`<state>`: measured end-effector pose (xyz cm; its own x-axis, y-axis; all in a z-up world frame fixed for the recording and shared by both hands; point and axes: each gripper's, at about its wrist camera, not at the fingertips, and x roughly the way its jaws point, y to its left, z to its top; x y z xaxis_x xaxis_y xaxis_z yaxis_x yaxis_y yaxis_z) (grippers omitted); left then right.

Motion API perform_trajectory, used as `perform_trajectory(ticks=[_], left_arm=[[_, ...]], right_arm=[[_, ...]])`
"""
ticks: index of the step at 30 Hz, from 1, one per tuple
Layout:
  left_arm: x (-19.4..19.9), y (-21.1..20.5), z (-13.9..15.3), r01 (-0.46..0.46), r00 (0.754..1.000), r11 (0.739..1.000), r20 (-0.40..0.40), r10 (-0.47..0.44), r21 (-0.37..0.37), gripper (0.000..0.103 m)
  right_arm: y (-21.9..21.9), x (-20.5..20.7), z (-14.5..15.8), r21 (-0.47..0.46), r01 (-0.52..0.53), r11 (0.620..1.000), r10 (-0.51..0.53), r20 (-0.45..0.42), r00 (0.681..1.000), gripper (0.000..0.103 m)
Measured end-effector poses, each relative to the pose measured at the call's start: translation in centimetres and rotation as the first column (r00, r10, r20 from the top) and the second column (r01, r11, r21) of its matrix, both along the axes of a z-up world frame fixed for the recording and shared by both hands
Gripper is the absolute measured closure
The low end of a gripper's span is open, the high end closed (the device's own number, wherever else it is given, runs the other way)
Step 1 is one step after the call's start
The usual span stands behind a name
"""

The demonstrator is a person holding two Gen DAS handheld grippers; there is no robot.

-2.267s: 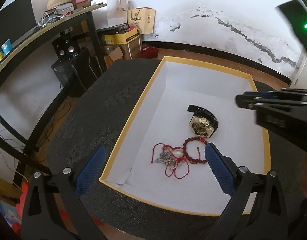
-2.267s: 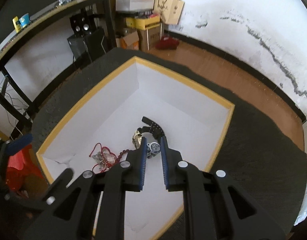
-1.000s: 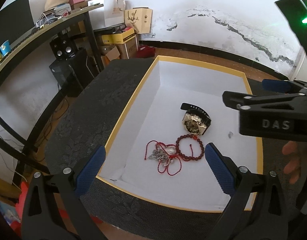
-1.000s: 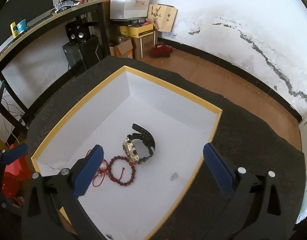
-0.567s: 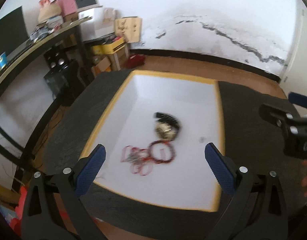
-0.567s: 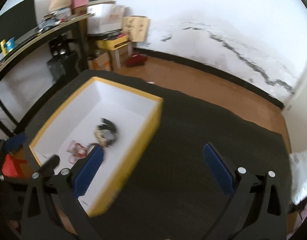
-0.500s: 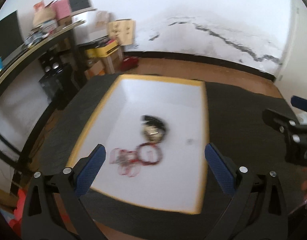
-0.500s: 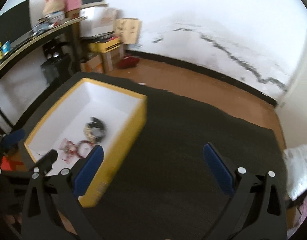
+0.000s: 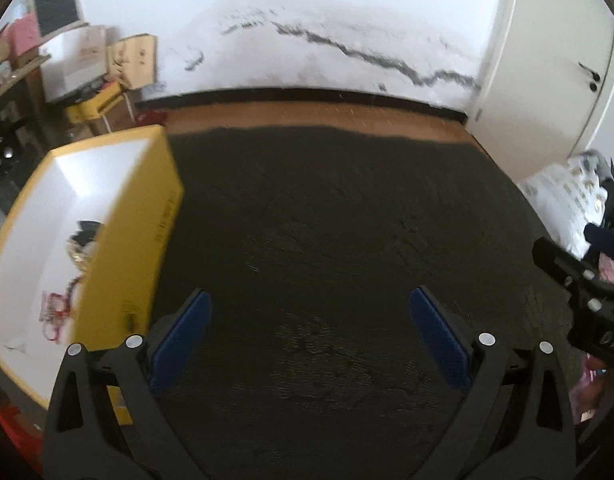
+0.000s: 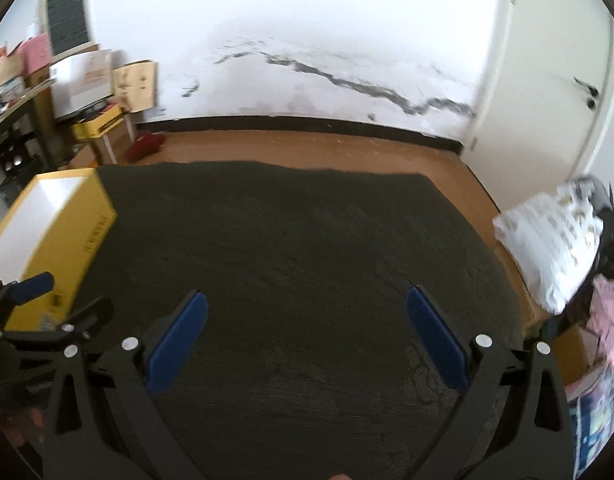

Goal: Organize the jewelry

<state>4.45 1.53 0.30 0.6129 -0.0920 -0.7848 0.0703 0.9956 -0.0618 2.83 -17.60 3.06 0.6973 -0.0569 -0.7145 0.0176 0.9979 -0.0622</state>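
Left gripper [image 9: 310, 330]: I see fingers spread wide, empty, over mat [image 9: 327, 208].
Right gripper [image 10: 306, 330]: wide apart, empty.
Box [image 9: 119, 220]: left of frame, watch [image 9: 81, 240] inside.

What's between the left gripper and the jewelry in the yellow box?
The box's own yellow side wall. The left gripper, open, sits over the dark mat outside the box, with the watch and red string pieces behind that wall.

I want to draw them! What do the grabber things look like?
Each hand-held gripper, left and right, is a black plastic frame with triangular cut-outs and silver screws. The fingers carry ribbed blue pads. White letters mark the right one's side.
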Motion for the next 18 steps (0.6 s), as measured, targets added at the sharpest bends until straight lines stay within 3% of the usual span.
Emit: perform_trajectory(ticks=[5,10,18], left_arm=[[0.6,-1.4,-0.9,-0.005,0.999,0.998,0.034,0.003,0.055,0.006],[0.9,-1.1,-1.3,-0.041,0.999,0.999,0.022,0.040,0.031,0.006],[0.6,-1.1,-1.2,-0.026,0.999,0.999,0.027,0.025,0.036,0.006]], right_arm=[[-3.7,1.6,-3.5,0.116,0.056,0.992,-0.044,-0.107,0.993,0.007],[-4.5,1.7,-4.0,0.125,0.069,0.990,-0.055,-0.112,0.992,0.007],[-3.7,1.3,-3.9,0.120,0.047,0.992,-0.033,-0.117,0.993,0.007]])
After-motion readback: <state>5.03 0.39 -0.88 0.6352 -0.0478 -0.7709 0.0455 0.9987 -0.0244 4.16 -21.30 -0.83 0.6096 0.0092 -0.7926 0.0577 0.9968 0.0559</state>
